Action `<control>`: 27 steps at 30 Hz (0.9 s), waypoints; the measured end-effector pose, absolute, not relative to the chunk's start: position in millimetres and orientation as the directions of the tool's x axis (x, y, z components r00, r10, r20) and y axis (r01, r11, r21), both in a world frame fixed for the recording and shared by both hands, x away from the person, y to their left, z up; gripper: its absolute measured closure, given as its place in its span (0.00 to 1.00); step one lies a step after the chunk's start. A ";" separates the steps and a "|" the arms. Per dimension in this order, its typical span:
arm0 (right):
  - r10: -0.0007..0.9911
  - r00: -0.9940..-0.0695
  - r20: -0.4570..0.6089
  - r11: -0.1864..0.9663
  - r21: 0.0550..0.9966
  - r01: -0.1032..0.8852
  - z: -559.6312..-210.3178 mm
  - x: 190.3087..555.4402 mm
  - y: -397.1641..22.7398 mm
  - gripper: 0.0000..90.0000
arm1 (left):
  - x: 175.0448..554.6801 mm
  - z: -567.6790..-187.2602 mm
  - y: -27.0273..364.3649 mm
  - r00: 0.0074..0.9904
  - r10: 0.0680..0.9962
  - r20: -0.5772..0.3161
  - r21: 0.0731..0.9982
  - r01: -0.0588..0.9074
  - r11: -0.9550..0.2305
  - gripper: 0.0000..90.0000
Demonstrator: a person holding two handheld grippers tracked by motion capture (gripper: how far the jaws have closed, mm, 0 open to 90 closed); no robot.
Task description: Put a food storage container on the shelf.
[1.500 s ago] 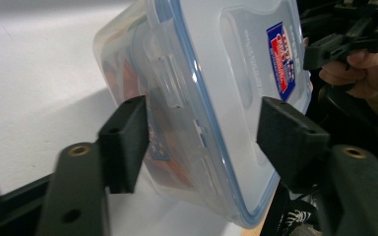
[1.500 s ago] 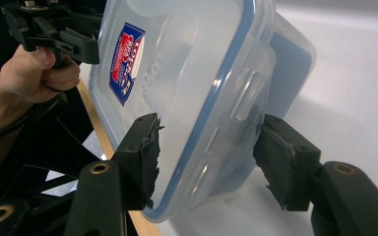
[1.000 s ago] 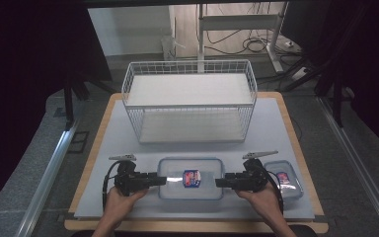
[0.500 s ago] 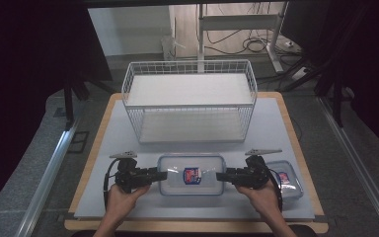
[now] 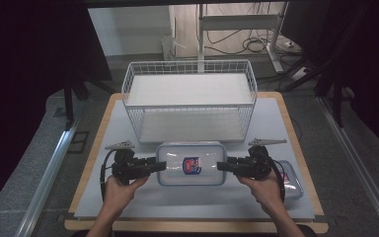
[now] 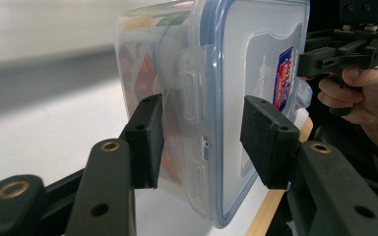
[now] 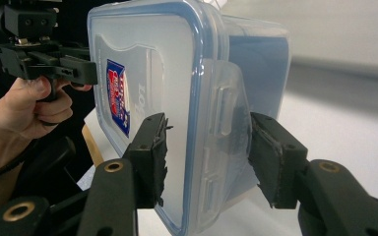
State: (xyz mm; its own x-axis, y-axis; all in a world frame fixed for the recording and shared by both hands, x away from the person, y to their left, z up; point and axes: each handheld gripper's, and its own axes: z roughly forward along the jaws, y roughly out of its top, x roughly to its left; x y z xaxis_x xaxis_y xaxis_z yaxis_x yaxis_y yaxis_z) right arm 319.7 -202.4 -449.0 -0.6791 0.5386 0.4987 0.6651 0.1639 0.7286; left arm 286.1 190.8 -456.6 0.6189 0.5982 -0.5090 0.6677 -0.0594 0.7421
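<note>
both hands come in from the near edge, each gripper lying level and pointing inward. the left gripper [image 5: 161, 165] pinches the left end of the box [image 5: 191, 163] and the right gripper [image 5: 222, 166] pinches its right end, pads pressed on the lid and the underside beside the end latches. the box sits between them over the near middle of the table [image 5: 128, 205], just in front of the wire basket [image 5: 189, 100], with bare board nearer the person. it is clear plastic, blue-rimmed, with a red and blue label. a second container [image 5: 290, 179] lies just right of the right hand.
</note>
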 end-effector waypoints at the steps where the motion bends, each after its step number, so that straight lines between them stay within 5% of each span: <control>1: 0.537 -0.688 0.489 0.165 0.738 0.654 -442.3 322.2 -201.9 0.56 | 287.2 -453.1 191.1 0.623 0.598 -0.503 0.747 0.662 -0.062 0.58; 27: 0.523 -0.723 0.451 0.146 0.789 0.597 -374.5 355.4 -193.9 0.56 | 318.7 -375.2 198.2 0.641 0.620 -0.452 0.792 0.609 -0.052 0.58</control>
State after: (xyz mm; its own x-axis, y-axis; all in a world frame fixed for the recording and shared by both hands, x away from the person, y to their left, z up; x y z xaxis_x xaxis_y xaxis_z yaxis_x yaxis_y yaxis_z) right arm 355.4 -193.9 -374.5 -0.7234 0.5228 0.4511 0.5973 0.1461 0.7886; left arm 318.7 198.2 -375.2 0.6413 0.6199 -0.4521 0.6087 -0.0524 0.7916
